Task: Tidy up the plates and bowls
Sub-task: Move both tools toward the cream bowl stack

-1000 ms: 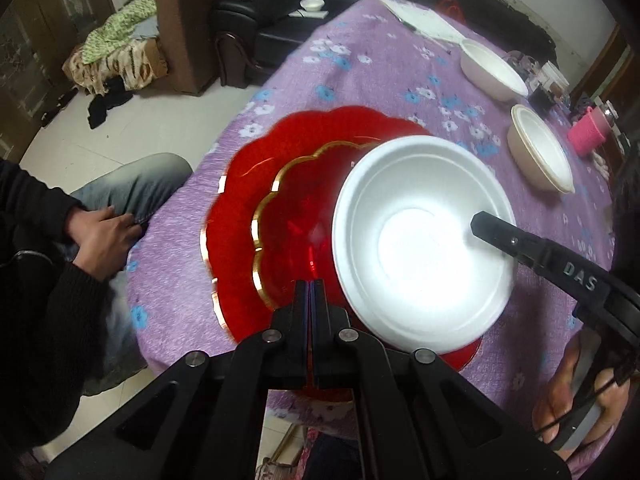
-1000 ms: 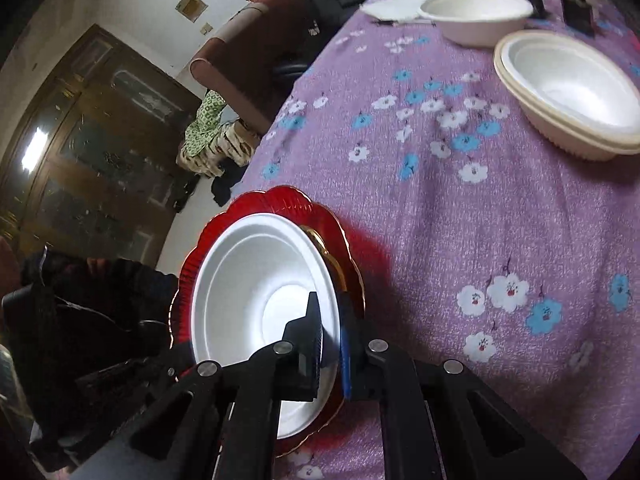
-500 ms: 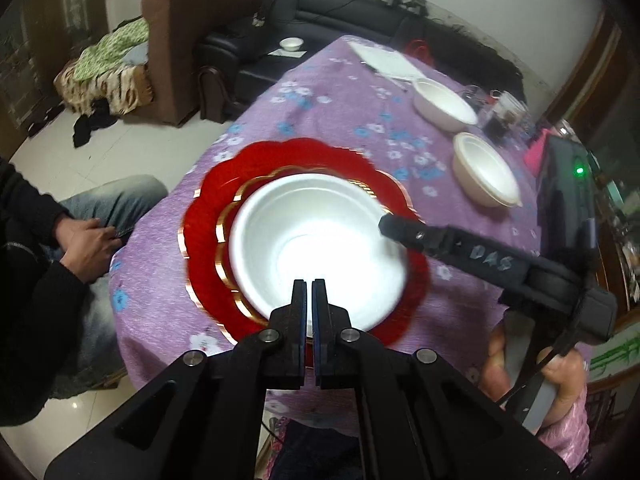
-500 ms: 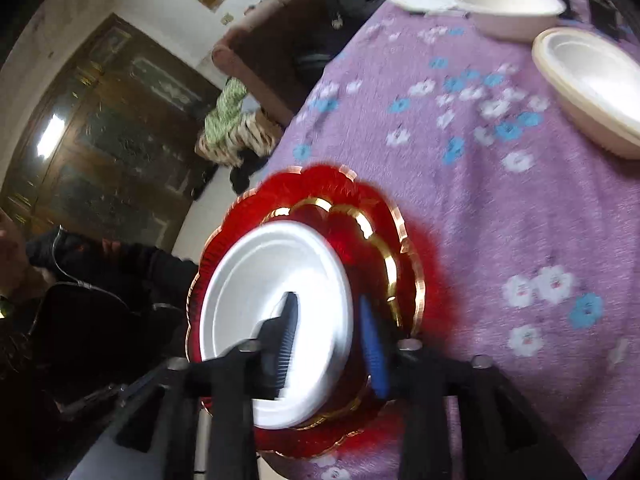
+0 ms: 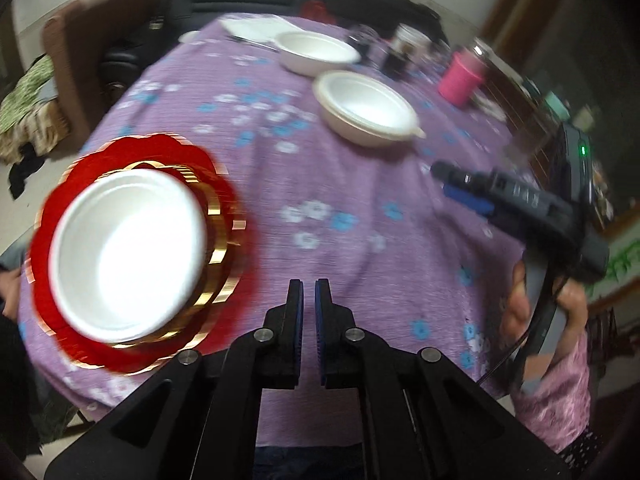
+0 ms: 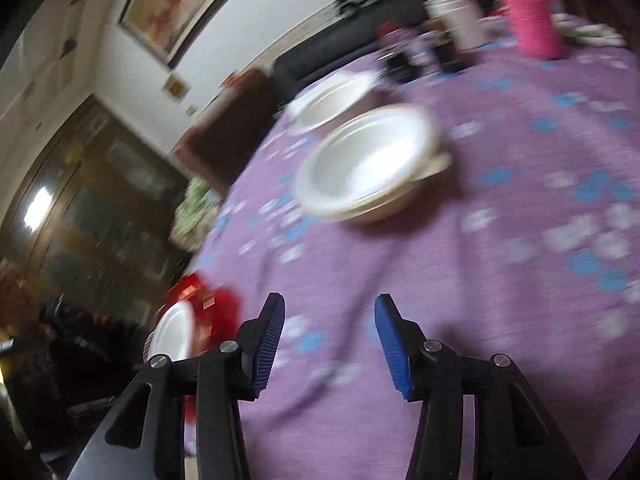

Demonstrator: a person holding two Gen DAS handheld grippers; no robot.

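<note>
With our right tool [image 6: 330, 344] wide open and empty and our left tool [image 5: 309, 300] nearly closed on nothing, we risk nudging the stacked bowls [image 6: 370, 164] mid-table if we approach too fast.

1. Round table [image 5: 360, 208], covered by a purple cloth with a blue/white flower print.
2. Near left edge: red scalloped plate with gold trim [image 5: 236, 240], flat on the cloth. White bowl [image 5: 124, 252] sits in it.
3. Mid-table: white bowl in a cream one, nested stack [image 5: 366, 110], well apart from the red plate.
4. Just behind the stack: single white bowl [image 5: 318, 54].
5. Far edge: white sheet of paper [image 5: 256, 28].
6. Far right: pink cup [image 5: 462, 76], next to it dark jars and a pale cup [image 6: 454, 20], too blurred to identify.
</note>
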